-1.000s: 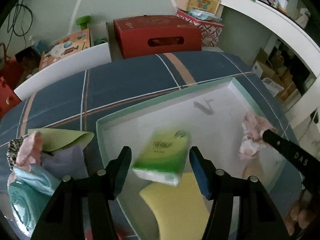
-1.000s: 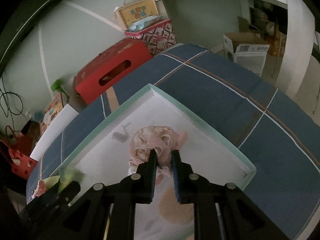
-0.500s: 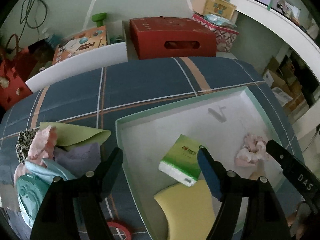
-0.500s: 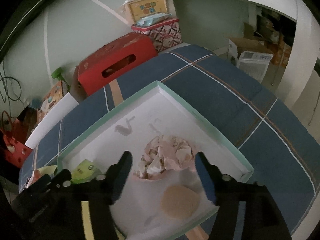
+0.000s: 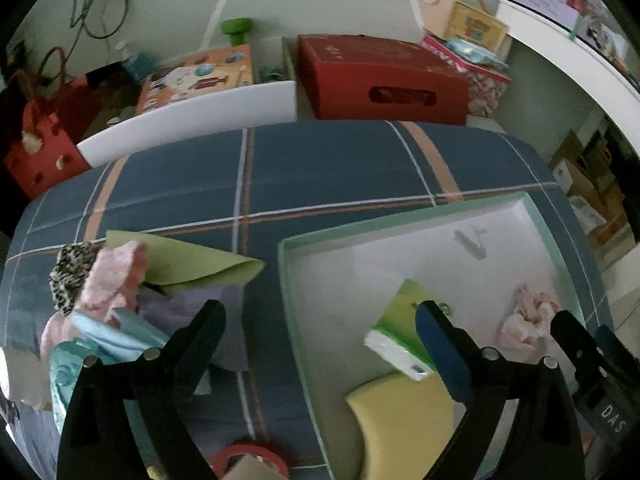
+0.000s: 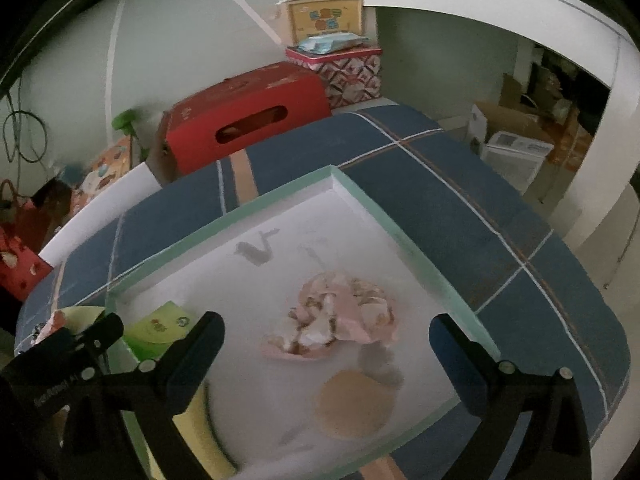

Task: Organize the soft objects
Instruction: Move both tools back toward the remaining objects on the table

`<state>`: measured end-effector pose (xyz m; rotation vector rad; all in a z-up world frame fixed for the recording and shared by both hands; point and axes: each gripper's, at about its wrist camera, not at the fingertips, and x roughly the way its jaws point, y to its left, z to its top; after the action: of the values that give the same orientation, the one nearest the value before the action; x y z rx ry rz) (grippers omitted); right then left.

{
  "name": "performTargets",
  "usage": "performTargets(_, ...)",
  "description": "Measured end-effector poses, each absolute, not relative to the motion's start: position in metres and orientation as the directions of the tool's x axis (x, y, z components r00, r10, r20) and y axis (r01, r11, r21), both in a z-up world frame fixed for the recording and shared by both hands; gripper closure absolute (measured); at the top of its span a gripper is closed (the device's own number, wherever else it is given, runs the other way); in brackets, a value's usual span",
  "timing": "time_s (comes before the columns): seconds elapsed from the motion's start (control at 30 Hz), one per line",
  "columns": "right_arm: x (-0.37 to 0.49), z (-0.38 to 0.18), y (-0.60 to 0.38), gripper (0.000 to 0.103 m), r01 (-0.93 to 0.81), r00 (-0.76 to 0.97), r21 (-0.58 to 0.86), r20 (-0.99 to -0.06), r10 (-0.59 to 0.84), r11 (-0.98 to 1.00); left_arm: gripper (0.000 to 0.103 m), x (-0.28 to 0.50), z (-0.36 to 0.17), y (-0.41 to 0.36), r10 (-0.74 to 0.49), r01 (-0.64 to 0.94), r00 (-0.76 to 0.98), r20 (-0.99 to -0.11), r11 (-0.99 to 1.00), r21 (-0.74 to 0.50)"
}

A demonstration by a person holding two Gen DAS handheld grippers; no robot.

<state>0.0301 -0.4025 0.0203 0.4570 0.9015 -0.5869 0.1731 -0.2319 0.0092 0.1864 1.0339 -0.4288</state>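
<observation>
At the left edge of the bed (image 5: 320,168), on its blue plaid cover, lay the unsorted heap (image 5: 120,304): a leopard-print scrap, pink fleece, pale blue and lilac cloth, and a stiff-looking green sheet folded over the top, all limp and tangled except that sheet. The left tool (image 5: 320,334) hung wide and empty between the heap and the tray (image 5: 400,218), so the next pick looked to be from the heap; a pinch on one raised fold, lifted straight up, would likely free a single piece rather than drag its neighbours. To the right stood the shallow white tray with its mint-green rim, sitting toward the bed's right edge. Inside it, near the left wall, a glossy green tissue pack (image 5: 400,334) leaned on a yellow sponge (image 5: 396,420), blocky and springy by its look. Further right lay a crumpled pink floral cloth (image 6: 340,316) near the middle and a flat tan round pad (image 6: 354,404) toward the near rim. The right tool (image 6: 326,338) hovered above the cloth, spread wide, gripping nothing.
</observation>
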Motion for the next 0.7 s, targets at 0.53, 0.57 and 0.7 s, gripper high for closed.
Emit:
performTargets(0.53,0.033,0.051,-0.357,0.0,0.497,0.642,0.231,-0.747,-0.175,0.836,0.007,0.16,0.058,-0.142,-0.207,0.299,0.535,-0.819,0.953,-0.046)
performTargets(0.57,0.032,0.053,-0.354,0.0,0.495,0.648,0.241,-0.743,-0.169,0.835,0.007,0.16,0.06,-0.132,-0.204,0.286,0.543,-0.815,0.957,-0.049)
performTargets(0.7,0.028,0.061,-0.336,0.0,0.457,0.683,0.279,-0.719,-0.132,0.845,0.007,0.156,0.066,-0.082,-0.174,0.197,0.576,-0.799,0.978,-0.071)
